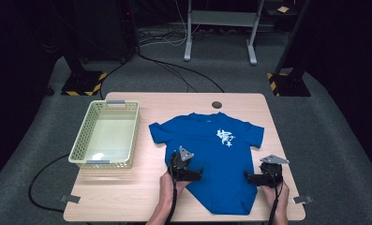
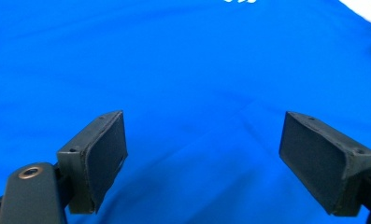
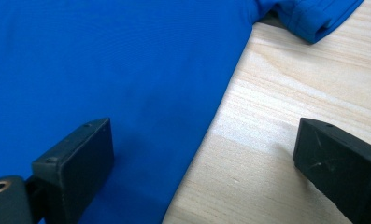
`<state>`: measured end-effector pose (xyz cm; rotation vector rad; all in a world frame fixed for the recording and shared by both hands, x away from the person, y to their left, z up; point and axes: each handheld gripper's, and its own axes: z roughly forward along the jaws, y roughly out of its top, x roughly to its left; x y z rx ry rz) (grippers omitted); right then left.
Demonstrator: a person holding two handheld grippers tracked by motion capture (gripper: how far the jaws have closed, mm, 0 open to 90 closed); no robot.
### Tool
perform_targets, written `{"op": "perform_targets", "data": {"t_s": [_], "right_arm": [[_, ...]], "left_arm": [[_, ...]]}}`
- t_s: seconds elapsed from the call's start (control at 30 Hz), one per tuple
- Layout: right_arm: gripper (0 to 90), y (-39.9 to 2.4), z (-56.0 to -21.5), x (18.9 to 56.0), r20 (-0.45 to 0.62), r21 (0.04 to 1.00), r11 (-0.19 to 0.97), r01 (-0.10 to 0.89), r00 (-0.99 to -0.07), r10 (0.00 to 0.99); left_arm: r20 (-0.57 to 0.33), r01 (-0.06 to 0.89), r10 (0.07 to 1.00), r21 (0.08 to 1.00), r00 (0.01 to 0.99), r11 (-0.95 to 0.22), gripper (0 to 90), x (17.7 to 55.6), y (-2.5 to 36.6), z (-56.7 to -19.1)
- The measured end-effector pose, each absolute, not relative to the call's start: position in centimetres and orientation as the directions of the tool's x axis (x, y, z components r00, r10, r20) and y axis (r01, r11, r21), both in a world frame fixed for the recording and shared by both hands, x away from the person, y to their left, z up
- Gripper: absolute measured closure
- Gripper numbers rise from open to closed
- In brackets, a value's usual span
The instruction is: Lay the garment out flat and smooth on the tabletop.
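Observation:
A blue T-shirt with a white print lies flat on the wooden table, collar toward the far edge. My left gripper hovers over the shirt's left side, pointing right. In the left gripper view its jaws stand wide apart above smooth blue cloth, with nothing between them. My right gripper is at the shirt's right side, pointing left. The right gripper view shows it open, straddling the shirt's side edge: one jaw over cloth, the other over bare wood. A sleeve hem lies ahead.
A pale yellow plastic basket stands empty on the table's left part. A round cable hole sits near the far edge. Bare wood runs along the shirt's right side. Cables and stand legs are on the floor beyond.

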<state>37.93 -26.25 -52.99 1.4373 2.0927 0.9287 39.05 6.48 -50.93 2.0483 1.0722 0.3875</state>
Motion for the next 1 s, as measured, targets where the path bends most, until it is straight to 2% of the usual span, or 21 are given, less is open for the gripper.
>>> {"op": "perform_targets", "data": {"t_s": [0.13,0.4,0.6,0.77,0.87,1.0], "right_arm": [[4.6,-26.3,-53.0,38.0,0.019,0.732,0.237,0.638,-0.367,0.930],[5.7,-26.3,-53.0,37.9,0.021,0.734,0.228,0.640,-0.356,0.934],[5.7,-26.3,-53.0,37.9,0.019,0.734,0.228,0.640,-0.356,0.934],[6.2,-26.3,-53.0,38.0,0.018,0.735,0.226,0.640,-0.352,0.936],[6.3,-26.3,-53.0,38.0,0.017,0.735,0.226,0.639,-0.351,0.936],[6.4,-26.3,-53.0,38.0,0.017,0.735,0.226,0.639,-0.351,0.936]], "left_arm": [[-0.073,0.551,0.785,0.752,0.616,-0.362,17.2,39.2,4.6,-50.9],[-0.061,0.559,0.769,0.723,0.637,-0.406,34.0,39.6,1.6,-51.5],[-0.035,0.564,0.789,0.719,0.614,-0.406,56.8,39.1,1.3,-51.9],[-0.068,0.576,0.794,0.725,0.605,-0.377,73.2,38.8,2.0,-52.0],[-0.072,0.571,0.785,0.727,0.616,-0.382,80.4,38.6,2.3,-52.0],[-0.080,0.568,0.781,0.733,0.619,-0.375,83.2,38.3,2.7,-51.8]]}}
